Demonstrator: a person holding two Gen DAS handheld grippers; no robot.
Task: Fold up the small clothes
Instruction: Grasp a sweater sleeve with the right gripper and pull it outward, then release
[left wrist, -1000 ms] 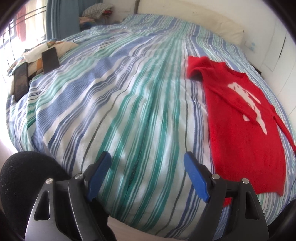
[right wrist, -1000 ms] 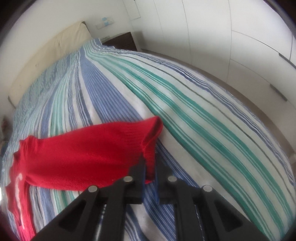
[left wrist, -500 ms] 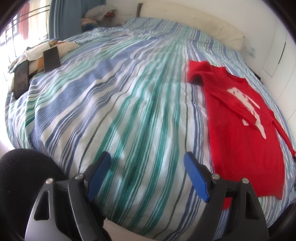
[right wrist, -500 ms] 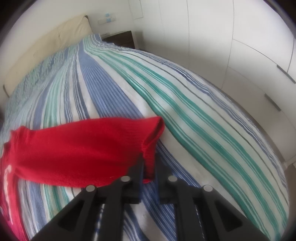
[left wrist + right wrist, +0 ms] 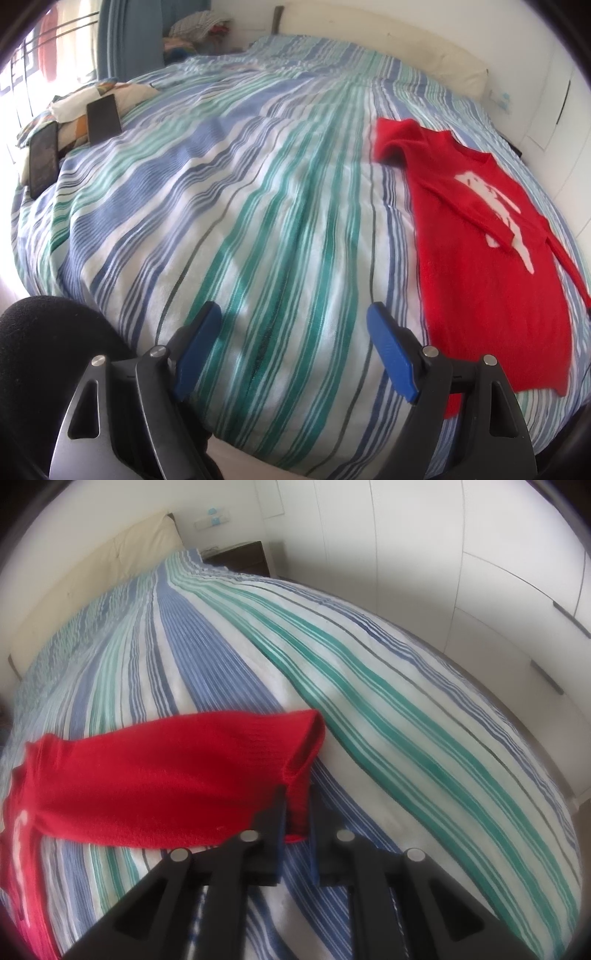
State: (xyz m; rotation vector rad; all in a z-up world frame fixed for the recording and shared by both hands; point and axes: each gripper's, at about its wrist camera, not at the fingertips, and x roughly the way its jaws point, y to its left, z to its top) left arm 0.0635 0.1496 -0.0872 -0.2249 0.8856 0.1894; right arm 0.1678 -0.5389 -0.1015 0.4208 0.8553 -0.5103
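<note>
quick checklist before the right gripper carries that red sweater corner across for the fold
1. Right gripper shut on the red sweater: ok, the bottom corner sits pinched between the fingers.
2. How deep the bite is: cannot tell, the fingers hide the cloth edge.
3. Left gripper free: ok, it is open above the striped bedspread, holding nothing.
4. Sweater lying flat: not ok, one sleeve is folded across the white print on the chest and the far shoulder is bunched.
5. Landing area: ok, the bedspread beside the sweater is bare; the two phones lie far off at the opposite edge.
</note>
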